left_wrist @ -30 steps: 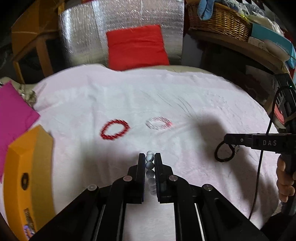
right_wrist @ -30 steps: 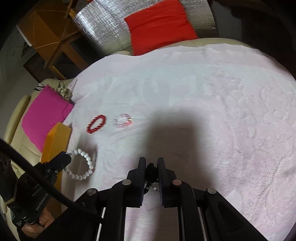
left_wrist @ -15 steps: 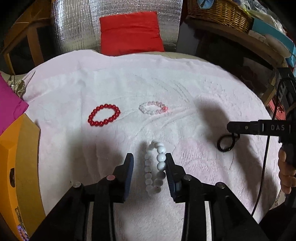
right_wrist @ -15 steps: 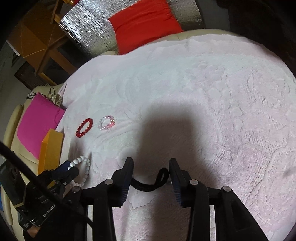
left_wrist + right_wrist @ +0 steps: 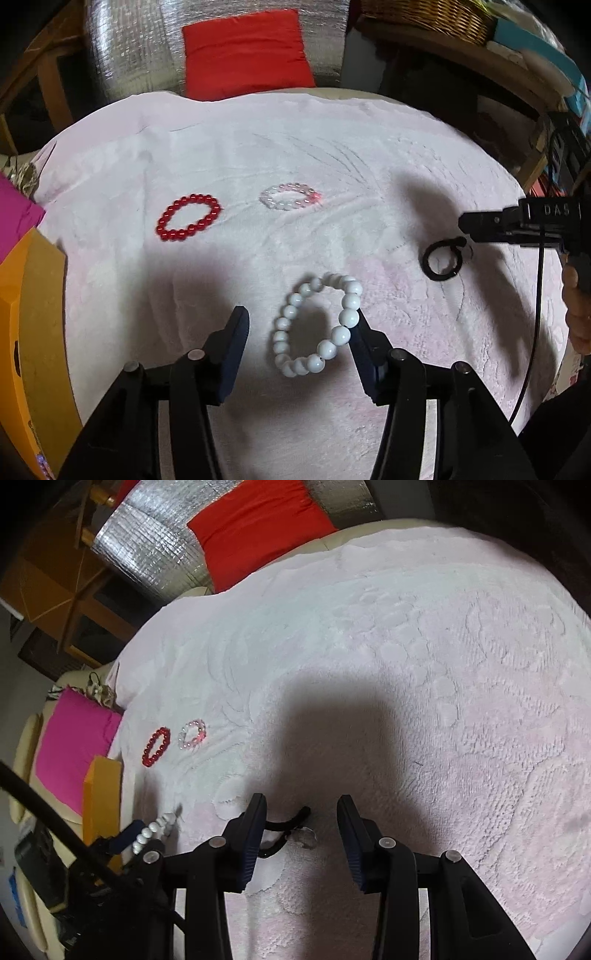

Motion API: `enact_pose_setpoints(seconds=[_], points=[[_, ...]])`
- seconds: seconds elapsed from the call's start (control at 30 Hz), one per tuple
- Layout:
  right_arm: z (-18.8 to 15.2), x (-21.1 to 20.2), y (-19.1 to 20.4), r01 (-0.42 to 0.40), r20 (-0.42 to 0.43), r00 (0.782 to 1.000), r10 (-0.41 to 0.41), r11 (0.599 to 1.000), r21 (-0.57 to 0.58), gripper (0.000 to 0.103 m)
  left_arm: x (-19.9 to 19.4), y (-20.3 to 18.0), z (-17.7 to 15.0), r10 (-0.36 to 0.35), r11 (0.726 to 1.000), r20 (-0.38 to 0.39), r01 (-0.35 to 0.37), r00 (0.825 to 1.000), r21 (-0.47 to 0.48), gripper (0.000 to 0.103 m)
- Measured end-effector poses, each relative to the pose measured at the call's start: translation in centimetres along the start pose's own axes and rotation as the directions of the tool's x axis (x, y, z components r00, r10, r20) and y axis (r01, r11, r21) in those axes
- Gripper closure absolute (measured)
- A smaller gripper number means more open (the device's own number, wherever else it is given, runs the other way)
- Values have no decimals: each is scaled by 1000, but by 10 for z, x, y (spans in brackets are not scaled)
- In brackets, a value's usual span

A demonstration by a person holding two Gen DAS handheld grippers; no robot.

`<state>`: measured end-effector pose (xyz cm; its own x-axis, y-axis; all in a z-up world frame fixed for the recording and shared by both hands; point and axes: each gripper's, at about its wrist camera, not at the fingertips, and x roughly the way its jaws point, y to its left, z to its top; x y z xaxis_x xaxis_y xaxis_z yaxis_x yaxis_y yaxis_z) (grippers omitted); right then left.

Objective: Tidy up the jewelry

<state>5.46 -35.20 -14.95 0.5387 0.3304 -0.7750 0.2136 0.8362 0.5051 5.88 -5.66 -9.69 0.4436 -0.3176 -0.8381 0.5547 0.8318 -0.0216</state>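
Four bracelets lie on the pink blanket (image 5: 332, 140), and it is a soft bed-like top, not a desk. Going from left to right in the left wrist view, first comes the red bracelet (image 5: 189, 217), then the clear pink bracelet (image 5: 290, 196) beside it. Both sit well away from the claws, side by side in a row.

Next is the white bracelet (image 5: 317, 325). It lies flat between the two fingers of the left claw (image 5: 298, 325). The jaws of that claw have just been opening and now stand about half open. The right finger looks to be touching the beads, but the left finger stands clear, so nothing is squeezed. The ring of beads is longer from near to far than from side to side.

Last, far to the right, is the black bracelet (image 5: 442, 260). It lies flat just in front of the right claw (image 5: 301, 823), partly between its fingers. That claw's jaws have just opened too, part way, and they hold nothing.

I think both bracelets have been set down. The row runs left to right, so the white bracelet is nearer the left hand and the black one nearer the right.
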Motion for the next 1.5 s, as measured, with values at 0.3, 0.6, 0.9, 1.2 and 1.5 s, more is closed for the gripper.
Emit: enact_pose_setpoints(seconds=[0.3,0.6,0.9,1.2,1.5], points=[[0,2,-7,-34,-15,999,35,998,60,61,14,-12,0,18,999,-45,-16,999,32,48],[-5,15,10,-3,-55,998,6,999,44,61,16,-12,-2,-35,999,-76,37,997,27,39],[-3,8,5,-2,-39,999,4,999,40,61,12,3,-6,-82,997,-90,82,993,-12,38],[-4,-3,-11,-98,-124,986,112,988,116,61,13,-4,-5,-67,998,-73,66,995,-5,38],[-9,18,-5,-125,-129,979,156,968,220,60,18,-7,2,-64,998,-48,63,997,-26,55]])
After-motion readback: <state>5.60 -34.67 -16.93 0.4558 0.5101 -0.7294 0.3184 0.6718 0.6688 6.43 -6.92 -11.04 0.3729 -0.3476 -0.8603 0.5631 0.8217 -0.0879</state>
